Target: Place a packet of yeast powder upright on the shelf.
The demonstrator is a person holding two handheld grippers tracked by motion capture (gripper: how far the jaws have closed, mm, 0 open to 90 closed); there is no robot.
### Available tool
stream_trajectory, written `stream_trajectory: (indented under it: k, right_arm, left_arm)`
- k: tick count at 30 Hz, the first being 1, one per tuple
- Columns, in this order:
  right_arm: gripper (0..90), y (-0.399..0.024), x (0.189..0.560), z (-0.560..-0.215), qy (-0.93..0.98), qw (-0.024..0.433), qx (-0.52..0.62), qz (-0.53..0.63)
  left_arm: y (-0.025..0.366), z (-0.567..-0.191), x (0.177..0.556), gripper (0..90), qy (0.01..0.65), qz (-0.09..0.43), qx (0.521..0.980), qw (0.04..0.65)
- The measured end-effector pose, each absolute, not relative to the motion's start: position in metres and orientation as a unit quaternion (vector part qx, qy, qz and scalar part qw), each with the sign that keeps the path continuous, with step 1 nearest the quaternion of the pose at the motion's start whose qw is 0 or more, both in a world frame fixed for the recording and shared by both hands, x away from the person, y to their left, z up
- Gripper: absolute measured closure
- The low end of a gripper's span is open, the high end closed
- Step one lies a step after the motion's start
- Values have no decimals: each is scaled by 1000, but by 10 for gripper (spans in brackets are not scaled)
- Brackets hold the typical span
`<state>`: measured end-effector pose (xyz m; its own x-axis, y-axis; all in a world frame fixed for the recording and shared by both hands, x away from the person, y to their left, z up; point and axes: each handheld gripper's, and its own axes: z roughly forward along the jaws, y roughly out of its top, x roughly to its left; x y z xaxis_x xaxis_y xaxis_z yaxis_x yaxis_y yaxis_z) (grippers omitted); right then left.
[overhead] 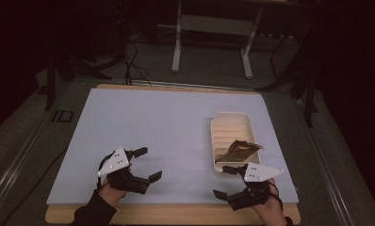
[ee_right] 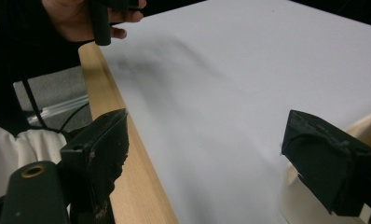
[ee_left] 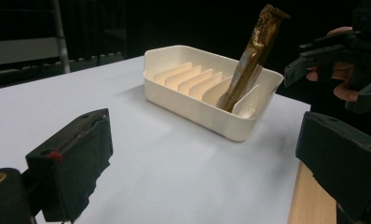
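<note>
One table [overhead: 129,214] stood in the dim room, its wooden edge showing pale and smooth along the near side, and one flat, matte sheet [overhead: 152,132] of pale bluish-white covered nearly all of its top. On the sheet's right half sat one cream tray [overhead: 229,117], a rounded rectangle of smooth plastic with thin upright ribs dividing it into narrow slots. One wrapper [overhead: 242,149], a long, slim, shiny gold-brown packet with crimped ends, stood tilted in a slot at the tray's near end, its top leaning out over the right rim; the left gripper view showed it rising well above the tray wall. Two grippers were held over the near edge, each by one hand, and each carried one grey three-cornered plate dotted with small marks. The left gripper [overhead: 145,164] hung above the sheet's near left part, its two black, rough-faced jaws spread wide with nothing between them. The right gripper [overhead: 225,181] sat just beside the tray's near end, one jaw close to the rim, its jaws likewise wide apart and empty. The jaw pads looked blocky and worn, frayed at the edges.
</note>
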<state>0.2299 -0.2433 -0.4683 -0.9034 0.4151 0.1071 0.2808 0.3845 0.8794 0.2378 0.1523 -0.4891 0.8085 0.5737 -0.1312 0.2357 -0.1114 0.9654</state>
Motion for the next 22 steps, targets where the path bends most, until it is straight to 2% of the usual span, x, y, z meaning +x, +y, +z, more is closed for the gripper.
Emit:
stream_trajectory:
  k: [22]
  right_arm:
    - [152,-259,236,-475,821,70,221,521]
  left_arm:
    - [149,-491,237,43,270,135,735,607]
